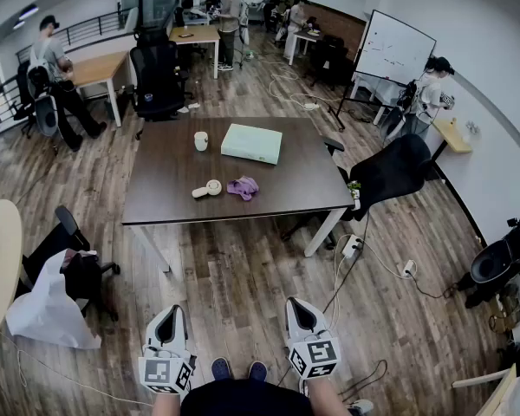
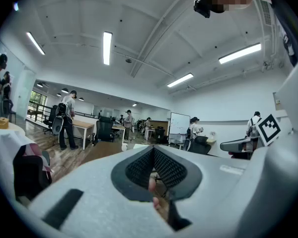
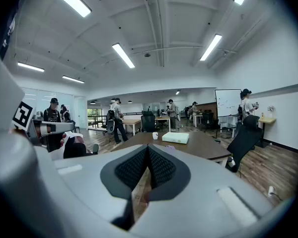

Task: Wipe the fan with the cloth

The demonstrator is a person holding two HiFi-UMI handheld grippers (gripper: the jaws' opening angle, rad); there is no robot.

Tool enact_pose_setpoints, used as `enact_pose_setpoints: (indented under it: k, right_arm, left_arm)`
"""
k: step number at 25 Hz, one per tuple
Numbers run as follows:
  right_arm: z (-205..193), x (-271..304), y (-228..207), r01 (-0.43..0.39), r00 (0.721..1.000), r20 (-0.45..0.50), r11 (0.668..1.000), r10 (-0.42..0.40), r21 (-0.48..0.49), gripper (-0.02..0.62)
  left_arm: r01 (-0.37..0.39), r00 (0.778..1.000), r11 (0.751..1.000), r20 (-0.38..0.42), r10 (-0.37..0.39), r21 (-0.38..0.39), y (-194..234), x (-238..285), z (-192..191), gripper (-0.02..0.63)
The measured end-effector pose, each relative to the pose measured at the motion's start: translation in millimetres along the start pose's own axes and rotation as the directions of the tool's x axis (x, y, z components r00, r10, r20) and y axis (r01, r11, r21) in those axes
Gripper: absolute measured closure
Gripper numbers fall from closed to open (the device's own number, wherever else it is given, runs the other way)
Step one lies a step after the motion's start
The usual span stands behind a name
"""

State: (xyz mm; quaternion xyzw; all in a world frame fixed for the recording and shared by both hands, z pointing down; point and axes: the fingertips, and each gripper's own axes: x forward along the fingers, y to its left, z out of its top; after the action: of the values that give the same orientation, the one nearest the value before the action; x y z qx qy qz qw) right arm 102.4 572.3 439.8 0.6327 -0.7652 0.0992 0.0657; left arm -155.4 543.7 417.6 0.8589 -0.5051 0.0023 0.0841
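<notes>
Fan on table, well apart from both closed jaws

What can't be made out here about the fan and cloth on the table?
Fan: head view, too small to show blades or dust.
Cloth: head view, a tiny purple heap; folds unreadable.
Left gripper view: the body of the left gripper covers where both lie.
Whiteboard: head view, writing too small to read.
</notes>
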Motion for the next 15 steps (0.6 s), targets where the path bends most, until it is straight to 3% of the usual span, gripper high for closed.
enact_pose_setpoints:
  k: [15]
  right_arm:
    - [14, 19, 12, -0.018, 0.998, 0.054, 1.0, 0.018, 0.015, 0.583]
  left_arm:
    - [-0.017, 1.0, 1.0, 0.007, 0.017, 0.013, 21, 11, 0, 0.607]
